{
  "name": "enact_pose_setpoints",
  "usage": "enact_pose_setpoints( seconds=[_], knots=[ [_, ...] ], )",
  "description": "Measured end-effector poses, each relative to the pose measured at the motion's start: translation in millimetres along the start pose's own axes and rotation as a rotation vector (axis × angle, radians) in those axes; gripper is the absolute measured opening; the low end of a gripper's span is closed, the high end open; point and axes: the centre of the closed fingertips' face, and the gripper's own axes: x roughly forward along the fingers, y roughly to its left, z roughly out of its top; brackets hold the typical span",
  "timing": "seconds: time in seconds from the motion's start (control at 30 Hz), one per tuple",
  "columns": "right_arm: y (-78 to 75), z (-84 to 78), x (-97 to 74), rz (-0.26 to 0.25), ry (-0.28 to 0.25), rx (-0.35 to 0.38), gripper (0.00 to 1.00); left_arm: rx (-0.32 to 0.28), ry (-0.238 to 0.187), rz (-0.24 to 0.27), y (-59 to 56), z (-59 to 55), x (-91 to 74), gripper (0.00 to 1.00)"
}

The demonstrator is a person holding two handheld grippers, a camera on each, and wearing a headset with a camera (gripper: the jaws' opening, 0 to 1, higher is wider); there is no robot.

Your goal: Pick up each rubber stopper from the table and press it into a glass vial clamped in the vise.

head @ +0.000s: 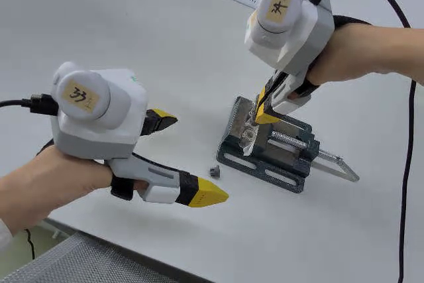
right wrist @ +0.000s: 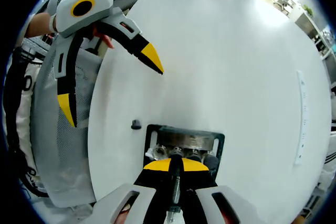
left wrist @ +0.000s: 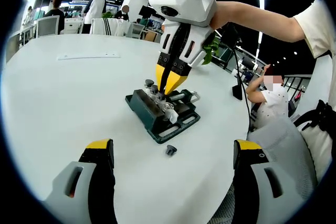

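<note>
Left gripper (head: 192, 158) spread, right gripper (head: 265, 116) pressed together over vise (head: 291, 158), white round table (head: 152, 38), office (left wrist: 121, 17) beyond

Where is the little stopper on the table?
In the head view the stopper lies loose on the table at the left corner of the vise, near the open left gripper.
</note>
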Motion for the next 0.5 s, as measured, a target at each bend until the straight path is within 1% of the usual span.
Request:
enact_pose_setpoints(
  seconds=[0.03,0.07,0.1,0.2,0.37,0.5],
  knots=[
    [0.6,0.2,0.1,-0.008,0.005,-0.025,0.00,0.000,0.001,-0.002,-0.5,0.1,0.3,0.94],
    [1.2,0.5,0.3,-0.011,0.007,-0.028,0.00,0.000,0.001,-0.003,-1.0,0.6,0.3,0.94],
    [-0.1,0.6,0.5,-0.010,0.011,-0.019,0.00,0.001,-0.005,-0.001,-1.0,2.1,0.5,0.94],
    [-2.8,2.1,1.2,0.003,0.017,-0.004,0.00,-0.001,-0.003,-0.001,-1.2,1.7,0.7,0.94],
    [-0.1,2.5,0.5,0.006,0.036,-0.007,0.00,-0.005,-0.002,-0.002,-1.6,0.5,0.1,0.94],
    [2.2,2.7,0.3,-0.004,0.060,-0.013,0.00,-0.007,-0.004,-0.001,-1.6,0.7,-0.4,0.94]
  ],
)
